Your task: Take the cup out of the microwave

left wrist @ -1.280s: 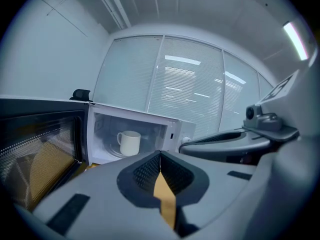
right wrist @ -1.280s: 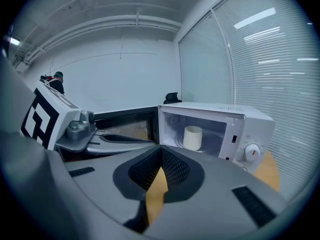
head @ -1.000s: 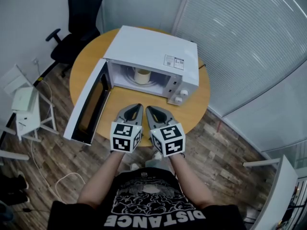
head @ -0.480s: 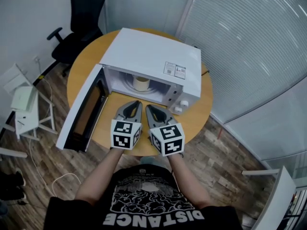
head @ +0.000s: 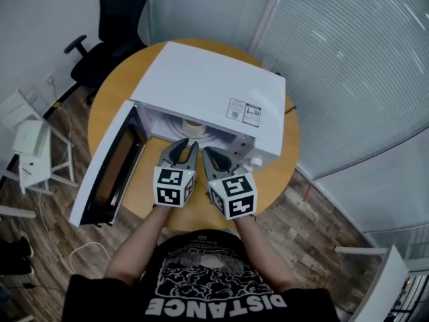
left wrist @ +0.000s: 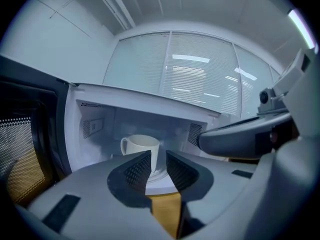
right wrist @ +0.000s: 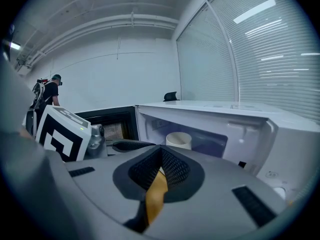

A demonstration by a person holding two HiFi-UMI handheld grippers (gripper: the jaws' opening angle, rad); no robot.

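- A black office chair (head: 118,20) stands on the wood floor at about 11 o'clock from the round wooden table (head: 112,94).
- The microwave door (head: 106,173) hangs fully open, swung out toward 7 o'clock from the oven's mouth and past the table's edge.
- The white microwave (head: 209,86) sits on the table with its cavity facing the person.
- The cup (head: 194,127), pale with a handle on its left in the left gripper view (left wrist: 141,148), stands upright on the turntable inside the cavity.
- The left gripper (head: 186,146) is at the oven's mouth, with the cup at 12 o'clock from its tips and apart from them. Its jaws are opening, only a narrow gap so far (left wrist: 158,158), and nothing is between them; the cup shows beyond the gap.
- The right gripper (head: 210,152) lies just beside the left, at its 3 o'clock. Its jaws meet at the tips and hold nothing (right wrist: 161,151); in its view the cup (right wrist: 178,140) sits at roughly 1 o'clock.
- White blinds (head: 348,59) cover the glass wall at 3 o'clock from the table.
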